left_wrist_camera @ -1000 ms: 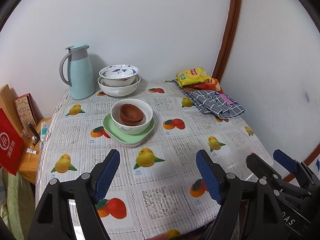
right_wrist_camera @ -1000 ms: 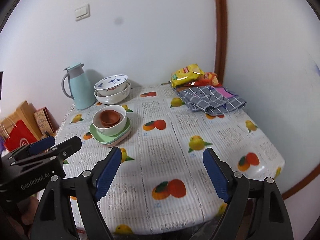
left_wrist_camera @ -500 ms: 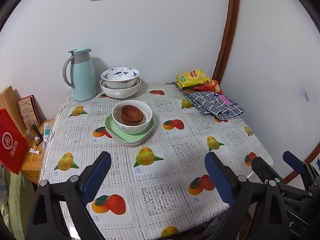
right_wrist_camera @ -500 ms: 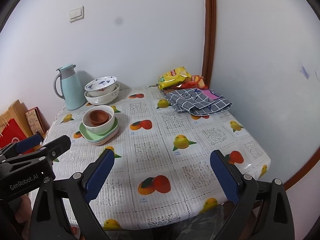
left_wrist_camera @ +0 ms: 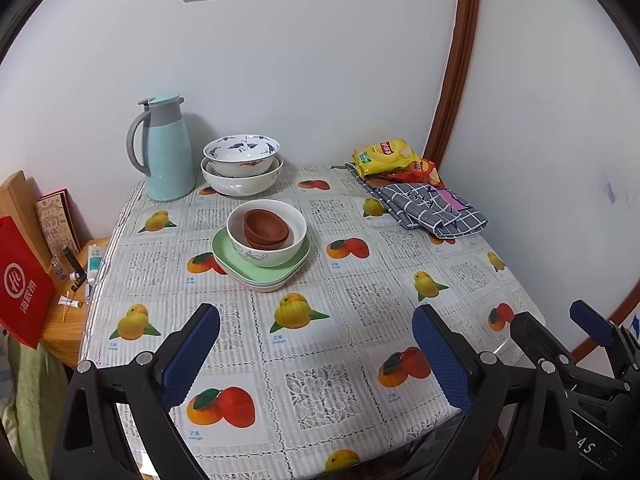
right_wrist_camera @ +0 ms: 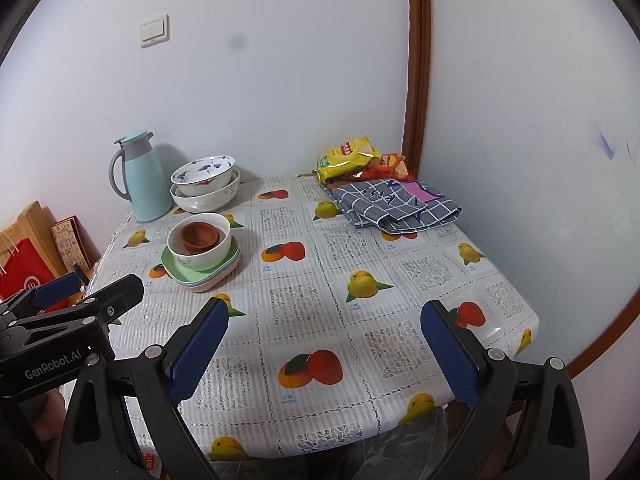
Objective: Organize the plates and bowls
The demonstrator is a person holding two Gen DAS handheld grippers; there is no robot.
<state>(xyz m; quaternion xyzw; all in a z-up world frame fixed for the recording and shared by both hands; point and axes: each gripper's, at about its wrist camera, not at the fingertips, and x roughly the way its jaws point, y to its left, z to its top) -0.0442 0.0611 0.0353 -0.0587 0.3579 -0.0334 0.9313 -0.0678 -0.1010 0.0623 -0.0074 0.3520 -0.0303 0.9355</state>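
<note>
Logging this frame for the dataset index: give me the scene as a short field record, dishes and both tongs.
surface: table with fruit-print cloth
near stack: brown bowls inside white bowl, on green plates
far stack: blue-patterned bowl nested in larger white bowl, beside teal thermos jug
far right corner: yellow snack bag, grey checked cloth
left tongs: open, empty
right tongs: open, empty

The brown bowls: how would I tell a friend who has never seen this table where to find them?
Start at the pale blue jug by the wall, then come toward the middle of the fruit-print tablecloth to the stack of green plates. A white bowl sits on those plates, and the brown bowls nest inside it. They are the only dark, plain dishes here; the others are white or patterned.
</note>
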